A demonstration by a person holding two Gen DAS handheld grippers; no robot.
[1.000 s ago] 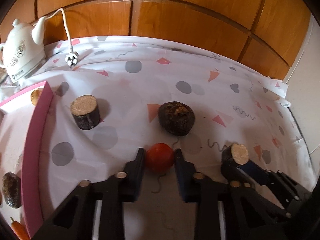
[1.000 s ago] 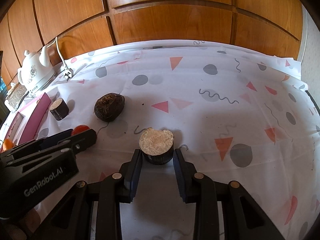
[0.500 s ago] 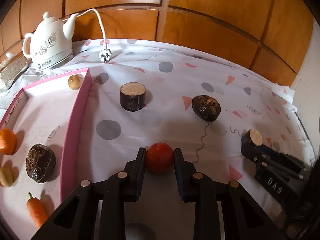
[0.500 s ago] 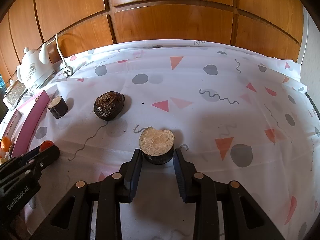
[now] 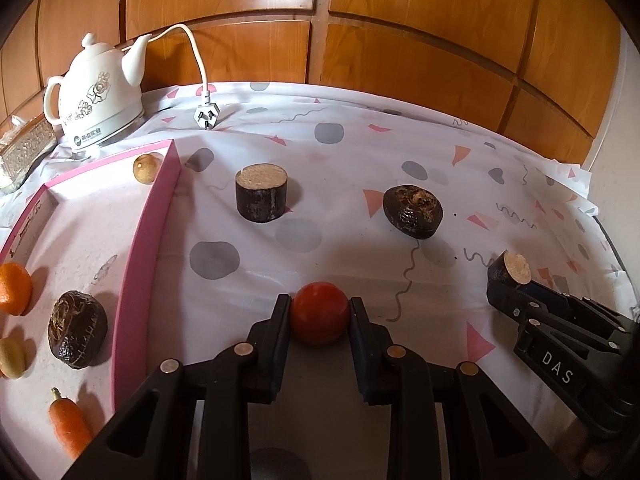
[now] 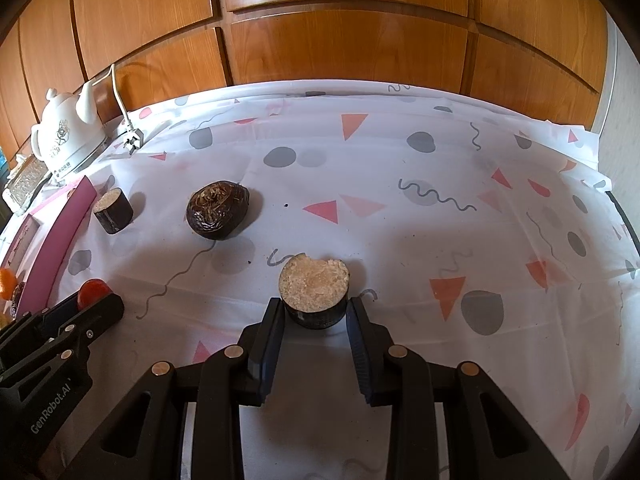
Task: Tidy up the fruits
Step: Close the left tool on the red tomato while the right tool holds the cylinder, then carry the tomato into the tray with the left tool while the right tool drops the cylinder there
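Left gripper (image 5: pixel 319 307) clamping tomato (image 5: pixel 319 313); right gripper (image 6: pixel 314 311) seemingly clamping stump (image 6: pixel 314 293); left-view-only carrot (image 5: pixel 69 427).

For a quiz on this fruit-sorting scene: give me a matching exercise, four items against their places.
Items:
1. red tomato
2. carrot
3. white kettle
4. cut dark chunk with pale top

Places:
A. inside the pink tray
B. between the right gripper fingers
C. at the back of the table, beyond the tray
D. between the left gripper fingers

Pairs: 1-D, 2-A, 3-C, 4-B
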